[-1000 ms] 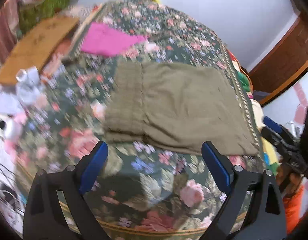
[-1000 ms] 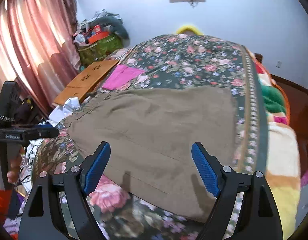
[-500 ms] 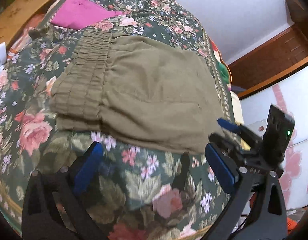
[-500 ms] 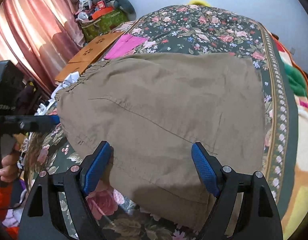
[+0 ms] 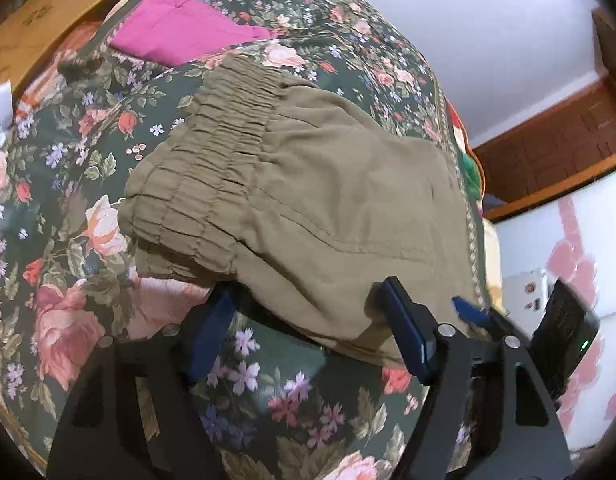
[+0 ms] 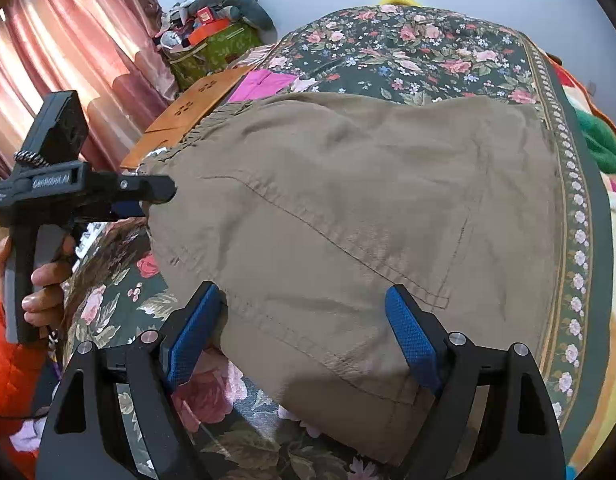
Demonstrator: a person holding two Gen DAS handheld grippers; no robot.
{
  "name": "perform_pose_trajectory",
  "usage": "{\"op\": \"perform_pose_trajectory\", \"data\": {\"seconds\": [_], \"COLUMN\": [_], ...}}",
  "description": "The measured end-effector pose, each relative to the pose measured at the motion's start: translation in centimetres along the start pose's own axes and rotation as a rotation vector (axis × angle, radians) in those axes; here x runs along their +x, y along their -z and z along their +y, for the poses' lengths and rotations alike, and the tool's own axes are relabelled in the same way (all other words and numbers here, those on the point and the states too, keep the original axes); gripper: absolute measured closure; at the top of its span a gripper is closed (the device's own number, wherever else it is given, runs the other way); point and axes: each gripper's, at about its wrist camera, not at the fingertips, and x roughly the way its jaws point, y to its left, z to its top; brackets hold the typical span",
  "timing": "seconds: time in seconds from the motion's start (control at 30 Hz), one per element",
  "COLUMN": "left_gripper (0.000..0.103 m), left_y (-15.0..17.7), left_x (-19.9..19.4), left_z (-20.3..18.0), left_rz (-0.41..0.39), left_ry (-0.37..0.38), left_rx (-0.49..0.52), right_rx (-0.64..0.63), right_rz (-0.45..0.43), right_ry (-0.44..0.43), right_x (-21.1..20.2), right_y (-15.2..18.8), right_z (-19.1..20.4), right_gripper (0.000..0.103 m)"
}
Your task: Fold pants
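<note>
Olive pants (image 5: 328, 200), folded, with a gathered elastic waistband (image 5: 212, 152), lie on a flowered bedspread (image 5: 68, 208). My left gripper (image 5: 308, 292) is at their near edge by the waistband. Its jaws are closing, with the cloth's edge between the blue pads but not pinched. The right wrist view shows the same pants (image 6: 348, 208), and my right gripper (image 6: 302, 294) straddles their near hem. Its jaws stand wide, opening slightly, and the pads are clear of the cloth. A hand (image 6: 44, 280) holds the left gripper (image 6: 148, 200) at the pants' left corner.
A pink cloth (image 5: 180, 28) lies behind the pants. A wooden board (image 6: 196, 108), a green bag of clutter (image 6: 212, 48) and a pink curtain (image 6: 68, 60) stand left of the bed. A colourful blanket (image 6: 596, 140) runs along the bed's right edge.
Both grippers have come down closer to the pants. The left one has moved in to the near edge by the waistband, and its jaws have narrowed. The right one now straddles the hem.
</note>
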Motion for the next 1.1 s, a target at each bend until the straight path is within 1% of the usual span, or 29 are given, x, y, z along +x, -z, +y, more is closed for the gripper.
{"op": "perform_pose_trajectory", "data": {"seconds": [0.03,0.1,0.17,0.2,0.3,0.4,0.43,0.47,0.5,0.53,0.57,0.6,0.67,0.73,0.77,0.83,0.9,0.93,0.97,1.0,1.03,1.1], "left_gripper": [0.029,0.027,0.019,0.017,0.014,0.014,0.015,0.026,0.034,0.053,0.068,0.069,0.077,0.080,0.081,0.082,0.082,0.082,0.083,0.083,0.083,0.083], "left_y": [-0.3,-0.6,-0.6,-0.6,-0.8,-1.4,-1.7,-2.1,-2.2,-2.2,-2.3,-2.2,-1.8,-1.1,-0.7,0.4,1.5,1.9,2.4,2.9,3.1,3.8], "left_x": [0.1,0.3,0.5,0.6,0.9,1.2,1.4,1.4,1.5,1.4,1.4,1.4,1.0,-0.1,-0.7,-2.2,-3.7,-4.4,-5.1,-5.9,-6.3,-7.2], "left_z": [0.4,1.3,1.7,1.5,0.3,-0.5,-0.5,-0.6,-0.6,-0.5,-0.6,-0.5,-0.4,-1.2,-1.4,-2.1,-2.7,-2.7,-2.7,-2.7,-2.8,-3.1], "left_rz": [-0.001,0.002,-0.002,-0.002,0.006,0.005,0.000,-0.016,-0.030,-0.041,-0.059,-0.073,-0.105,-0.157,-0.183,-0.245,-0.316,-0.338,-0.366,-0.394,-0.414,-0.469], "left_ry": [0.022,0.088,0.142,0.146,0.124,0.097,0.091,0.063,0.023,-0.016,-0.075,-0.095,-0.111,-0.166,-0.197,-0.285,-0.404,-0.446,-0.499,-0.556,-0.597,-0.694], "left_rx": [-0.030,-0.109,-0.159,-0.158,-0.118,-0.102,-0.101,-0.100,-0.096,-0.089,-0.078,-0.071,-0.059,0.003,0.029,0.086,0.152,0.173,0.198,0.225,0.246,0.300], "right_rx": [0.002,0.007,0.010,0.010,0.009,0.011,0.012,0.014,0.015,0.016,0.015,0.016,0.024,0.048,0.066,0.112,0.156,0.167,0.166,0.155,0.142,0.104], "right_rz": [0.000,0.000,0.001,0.001,0.002,0.000,-0.001,-0.002,-0.003,-0.002,-0.002,-0.004,-0.007,-0.010,-0.016,-0.037,-0.051,-0.059,-0.065,-0.068,-0.067,-0.047], "right_ry": [-0.003,-0.007,-0.011,-0.013,-0.018,-0.024,-0.025,-0.025,-0.025,-0.026,-0.025,-0.025,-0.029,-0.034,-0.040,-0.053,-0.046,-0.039,-0.026,0.003,0.026,0.060], "right_x": [0.0,0.0,0.0,0.0,0.1,0.1,0.1,0.1,0.1,0.1,0.0,-0.1,-0.3,-0.7,-1.2,-2.1,-3.0,-3.5,-3.8,-4.2,-4.3,-4.0], "right_y": [0.0,0.0,0.0,0.0,-0.1,0.0,0.0,0.0,0.0,0.0,0.1,0.1,0.1,0.2,0.3,0.5,0.7,1.0,1.2,1.5,1.8,2.4], "right_z": [-0.1,-0.2,-0.3,-0.3,-0.4,-0.5,-0.5,-0.5,-0.6,-0.6,-0.6,-0.6,-0.8,-1.0,-1.3,-1.9,-2.6,-2.8,-2.9,-2.9,-2.9,-2.4], "right_gripper": [0.020,0.020,0.020,0.020,0.020,0.020,0.020,0.020,0.020,0.020,0.020,0.020,0.020,0.021,0.023,0.023,0.023,0.023,0.023,0.023,0.023,0.023]}}
